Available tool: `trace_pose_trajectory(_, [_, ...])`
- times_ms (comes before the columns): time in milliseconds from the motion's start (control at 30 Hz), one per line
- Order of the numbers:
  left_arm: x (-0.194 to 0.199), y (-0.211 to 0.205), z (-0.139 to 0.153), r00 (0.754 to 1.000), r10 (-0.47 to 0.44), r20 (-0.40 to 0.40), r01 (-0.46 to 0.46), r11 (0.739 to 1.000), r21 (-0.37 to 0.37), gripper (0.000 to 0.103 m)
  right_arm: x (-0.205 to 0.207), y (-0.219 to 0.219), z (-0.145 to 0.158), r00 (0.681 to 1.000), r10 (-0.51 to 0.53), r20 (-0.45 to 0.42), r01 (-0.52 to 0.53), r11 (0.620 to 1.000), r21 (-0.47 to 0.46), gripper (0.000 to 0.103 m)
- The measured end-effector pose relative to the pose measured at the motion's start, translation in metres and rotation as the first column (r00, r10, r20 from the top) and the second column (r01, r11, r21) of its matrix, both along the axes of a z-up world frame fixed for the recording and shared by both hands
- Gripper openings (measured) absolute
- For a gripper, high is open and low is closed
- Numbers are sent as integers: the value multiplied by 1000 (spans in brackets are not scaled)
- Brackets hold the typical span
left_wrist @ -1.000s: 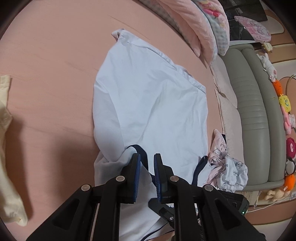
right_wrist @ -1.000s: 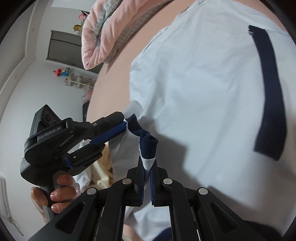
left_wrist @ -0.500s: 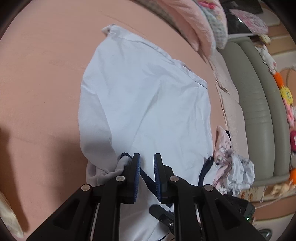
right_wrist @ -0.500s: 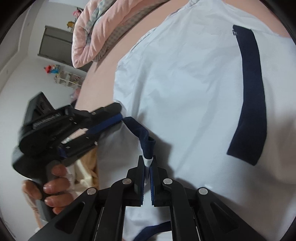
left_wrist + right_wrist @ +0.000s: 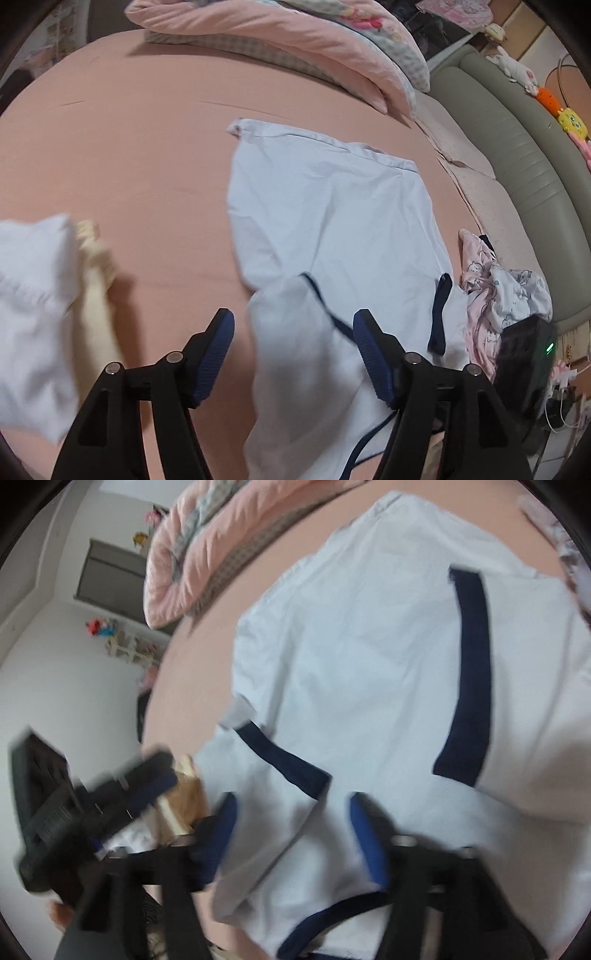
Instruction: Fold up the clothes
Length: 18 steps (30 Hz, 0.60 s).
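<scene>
- My left gripper (image 5: pixel 293 332) hangs over the near end of the shirt (image 5: pixel 332 229), jaws spread wide, nothing between the blue pads (image 5: pixel 214 354).
- My right gripper (image 5: pixel 291 834) is spread wide too and grips nothing; its view is blurred, so I can't tell whether the pads touch the cloth under them.
- In the right view the left gripper (image 5: pixel 147 786) sits at the lower left, blurred, with a bit of a hand (image 5: pixel 59 912) under it.
- The shirt, pale blue, lies on the pink sheet (image 5: pixel 110 147), body mostly flat. A sleeve (image 5: pixel 295 325) with a navy cuff (image 5: pixel 284 760) is folded in over the near part of the body, right between my left jaws.
- A second navy band (image 5: pixel 469 686) lies on the shirt's right side.
- Near left on the sheet are a white cloth (image 5: pixel 33 314) and a cream one (image 5: pixel 96 295) beside it, both blurred and apart from the shirt.
- Just right of the shirt, at the bed's edge, is a crumpled printed garment (image 5: pixel 506 295).
- Farther off, a grey sofa (image 5: pixel 524 147) runs along the right.
- At the far end is a pile of pink bedding (image 5: pixel 295 37).
</scene>
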<state>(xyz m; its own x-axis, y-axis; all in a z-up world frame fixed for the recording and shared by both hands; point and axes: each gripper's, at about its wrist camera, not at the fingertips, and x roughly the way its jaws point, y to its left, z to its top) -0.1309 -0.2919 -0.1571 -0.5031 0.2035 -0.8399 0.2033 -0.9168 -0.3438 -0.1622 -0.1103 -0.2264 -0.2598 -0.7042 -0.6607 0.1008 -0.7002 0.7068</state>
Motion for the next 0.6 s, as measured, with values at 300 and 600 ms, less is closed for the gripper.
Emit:
trace_pose_trajectory(300, [52, -3, -3, 999, 47, -14, -47, 999, 13, 65, 19, 46, 42, 999, -39, -26, 37, 996, -81, 76])
trace_pose_trajectory(600, [85, 20, -9, 997, 47, -55, -51, 996, -76, 65, 45, 89, 79, 990, -3, -140, 11, 998, 56, 77])
